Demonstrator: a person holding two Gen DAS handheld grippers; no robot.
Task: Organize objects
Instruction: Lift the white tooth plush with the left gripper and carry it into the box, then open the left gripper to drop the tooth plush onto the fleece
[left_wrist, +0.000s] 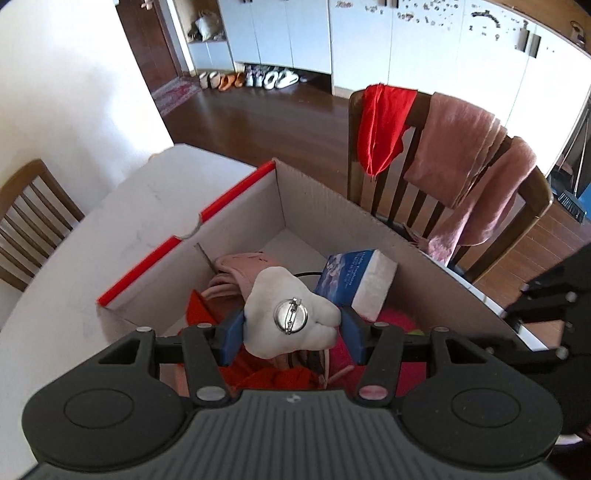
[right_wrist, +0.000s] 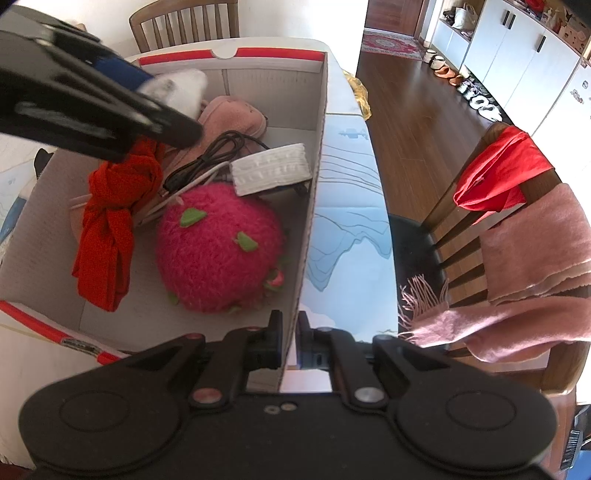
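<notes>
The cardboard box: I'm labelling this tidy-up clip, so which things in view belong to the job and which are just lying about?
Part of the job:
- cardboard box, its wall clamped by the right tongs
- white plush badge, held in the left tongs
- pink plush, red cloth, tissue pack, black cable, in the box

Lying about:
- pink scarf on chair
- shoes

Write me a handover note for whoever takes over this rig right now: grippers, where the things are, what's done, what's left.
Left gripper: shut on a white plush brooch, pin side up, above the open cardboard box.
Right gripper: shut on the box's side wall, steadying it.
In the box: pink fuzzy plush, red cloth, pink soft item, black cable, white tissue pack.
Done: those items are boxed.
Left: drop the brooch in. A red cloth and pink scarf hang on the chair; whether they belong to the job is unclear.
</notes>
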